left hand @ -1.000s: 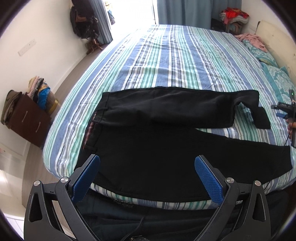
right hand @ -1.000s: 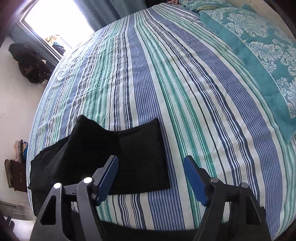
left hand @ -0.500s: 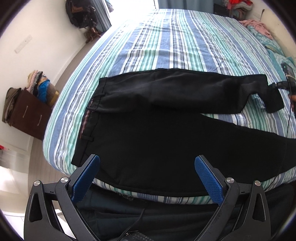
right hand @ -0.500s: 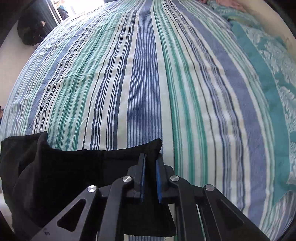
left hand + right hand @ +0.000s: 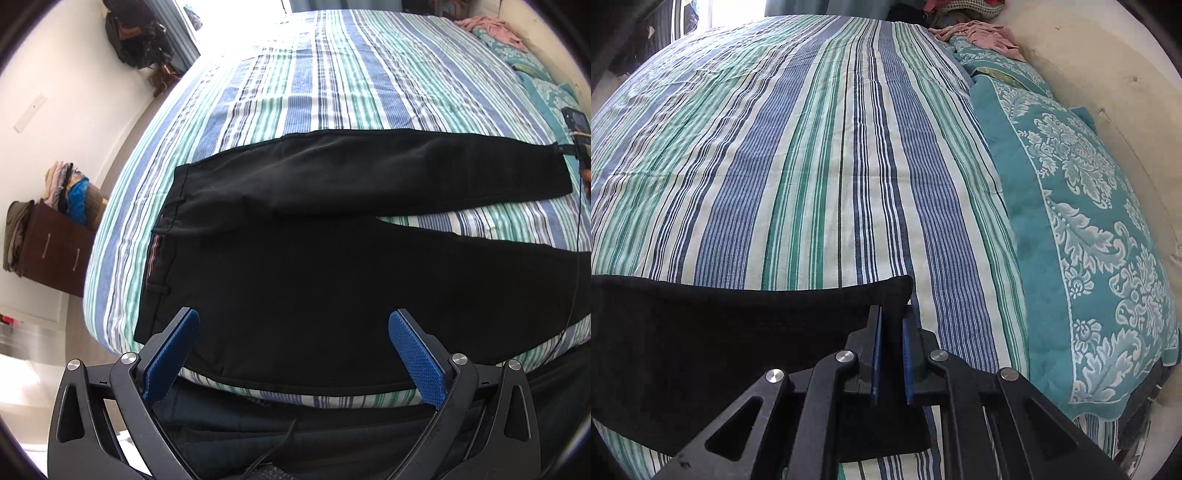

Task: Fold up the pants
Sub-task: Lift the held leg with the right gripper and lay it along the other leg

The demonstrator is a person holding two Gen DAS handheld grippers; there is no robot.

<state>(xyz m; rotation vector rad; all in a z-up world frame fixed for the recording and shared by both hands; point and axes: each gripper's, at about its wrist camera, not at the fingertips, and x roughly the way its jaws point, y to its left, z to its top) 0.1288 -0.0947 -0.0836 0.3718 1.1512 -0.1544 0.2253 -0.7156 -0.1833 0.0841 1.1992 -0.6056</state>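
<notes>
While our right gripper (image 5: 891, 350) stays out of it, clenched on the far leg's cuff, the pants (image 5: 332, 236) lie across the striped bed (image 5: 332, 74), long axis running left to right, waistband nearest our left gripper (image 5: 295, 354), which hangs released above the seat.

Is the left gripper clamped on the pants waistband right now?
No. The left gripper has its jaws spread wide above the black pants, its blue pads touching no fabric.
</notes>
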